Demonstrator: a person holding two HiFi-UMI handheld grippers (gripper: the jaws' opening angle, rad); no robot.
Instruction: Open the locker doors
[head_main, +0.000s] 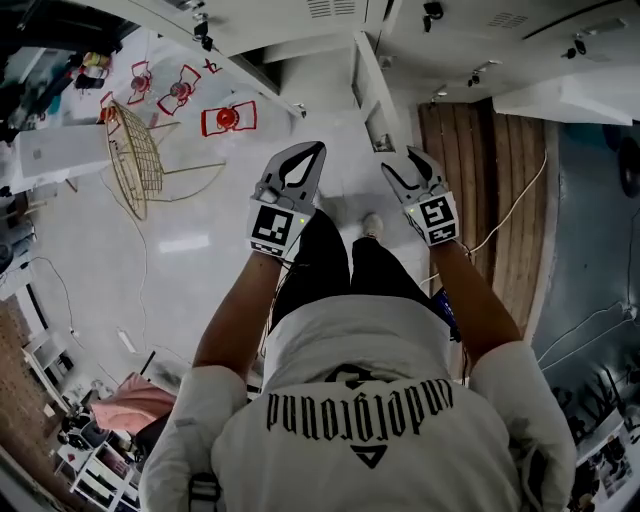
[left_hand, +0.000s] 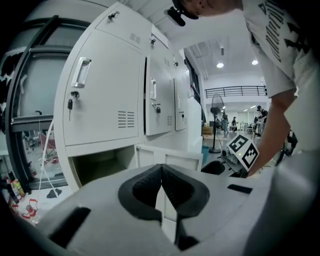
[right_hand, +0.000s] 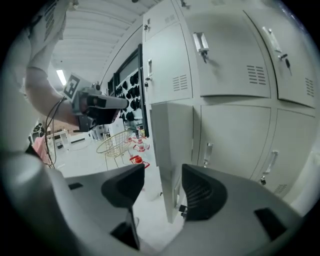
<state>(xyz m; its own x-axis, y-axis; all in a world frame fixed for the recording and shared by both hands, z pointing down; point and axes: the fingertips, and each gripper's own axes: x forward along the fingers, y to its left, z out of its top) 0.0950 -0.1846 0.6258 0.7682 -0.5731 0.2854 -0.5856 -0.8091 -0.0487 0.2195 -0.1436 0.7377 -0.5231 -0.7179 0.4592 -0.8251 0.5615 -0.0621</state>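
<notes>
White metal lockers (left_hand: 105, 90) stand ahead in the left gripper view; the upper doors are closed, each with a handle (left_hand: 80, 72) and a key lock. A lower compartment (left_hand: 100, 165) stands open. My left gripper (left_hand: 161, 172) is shut with nothing in it and hangs in the air short of the lockers. In the right gripper view an open lower door (right_hand: 170, 145) shows edge-on, beyond the gap of my right gripper (right_hand: 162, 187), which is open and empty. Closed doors (right_hand: 235, 60) lie to its right. From the head view both grippers, left (head_main: 305, 160) and right (head_main: 408, 165), are held out before the open door (head_main: 375, 90).
A wire basket (head_main: 135, 155) and red floor pieces (head_main: 228, 118) lie on the pale floor at left. A wooden panel (head_main: 480, 180) with a cable across it lies at right. A standing fan (left_hand: 216, 107) and other people are far down the hall.
</notes>
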